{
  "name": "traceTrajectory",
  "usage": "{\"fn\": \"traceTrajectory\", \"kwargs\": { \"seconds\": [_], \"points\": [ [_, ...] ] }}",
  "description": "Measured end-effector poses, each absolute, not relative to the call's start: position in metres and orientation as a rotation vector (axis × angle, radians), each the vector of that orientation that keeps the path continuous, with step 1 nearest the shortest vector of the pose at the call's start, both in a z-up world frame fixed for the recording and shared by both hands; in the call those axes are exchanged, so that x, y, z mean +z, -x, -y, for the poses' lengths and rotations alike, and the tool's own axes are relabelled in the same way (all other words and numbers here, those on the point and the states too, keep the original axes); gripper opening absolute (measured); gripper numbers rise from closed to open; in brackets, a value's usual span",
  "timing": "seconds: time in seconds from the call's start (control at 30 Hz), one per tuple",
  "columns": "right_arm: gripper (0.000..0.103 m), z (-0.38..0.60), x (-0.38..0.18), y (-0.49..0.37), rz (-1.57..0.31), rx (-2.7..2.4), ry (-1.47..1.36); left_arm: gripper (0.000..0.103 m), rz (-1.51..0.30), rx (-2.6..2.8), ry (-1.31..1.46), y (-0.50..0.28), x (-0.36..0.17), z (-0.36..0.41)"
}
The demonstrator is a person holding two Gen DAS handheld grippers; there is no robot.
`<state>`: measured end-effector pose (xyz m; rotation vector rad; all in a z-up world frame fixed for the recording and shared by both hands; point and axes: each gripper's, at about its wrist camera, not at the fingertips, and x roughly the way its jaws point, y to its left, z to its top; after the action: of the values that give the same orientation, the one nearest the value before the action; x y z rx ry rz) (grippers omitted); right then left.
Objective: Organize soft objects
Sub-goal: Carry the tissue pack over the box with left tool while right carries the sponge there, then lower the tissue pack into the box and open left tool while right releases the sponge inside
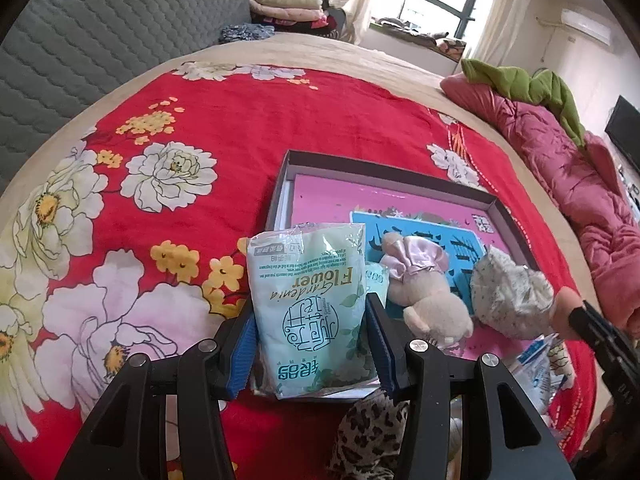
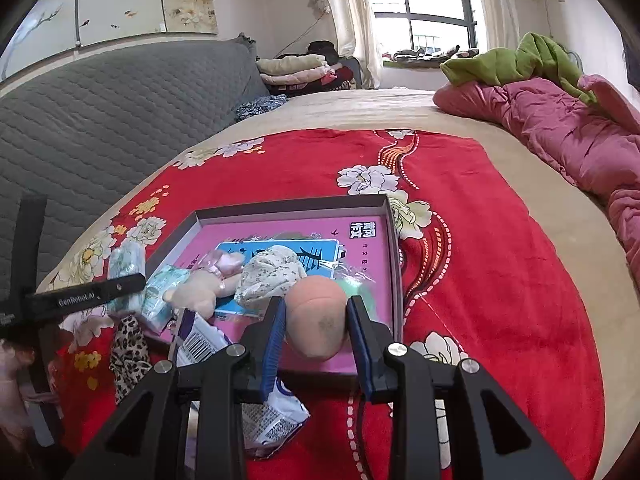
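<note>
Holding a green tissue pack (image 1: 308, 308) between its blue pads, the left gripper (image 1: 312, 344) hangs over the near left corner of the shallow box (image 1: 384, 168). The right gripper (image 2: 316, 328) clamps a peach sponge (image 2: 318, 322) over the box's near right part. Both seem ready to be set down and released. A plush bear (image 1: 428, 300) and a flowered pouch (image 1: 508, 292) crowd the near side; the far half lies bare, with low walls to clear.

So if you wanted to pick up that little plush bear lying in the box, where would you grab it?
Probably across the plush bear's round body, coming from above. It lies on its side in the box, with the floral pouch close beside it, so the head end with the satin bow looks freer.
</note>
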<state>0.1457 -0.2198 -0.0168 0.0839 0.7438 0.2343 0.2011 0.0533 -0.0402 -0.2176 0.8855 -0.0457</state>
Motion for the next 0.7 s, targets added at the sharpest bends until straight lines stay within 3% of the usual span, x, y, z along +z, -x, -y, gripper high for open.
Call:
{"fn": "traceTrajectory", "kwargs": {
  "seconds": [0.7],
  "points": [
    [0.032, 0.212, -0.044, -0.157, -0.801, 0.228, -0.070, 0.051, -0.902, -0.083, 0.181, -0.203, -0.052, -0.038]
  ]
}}
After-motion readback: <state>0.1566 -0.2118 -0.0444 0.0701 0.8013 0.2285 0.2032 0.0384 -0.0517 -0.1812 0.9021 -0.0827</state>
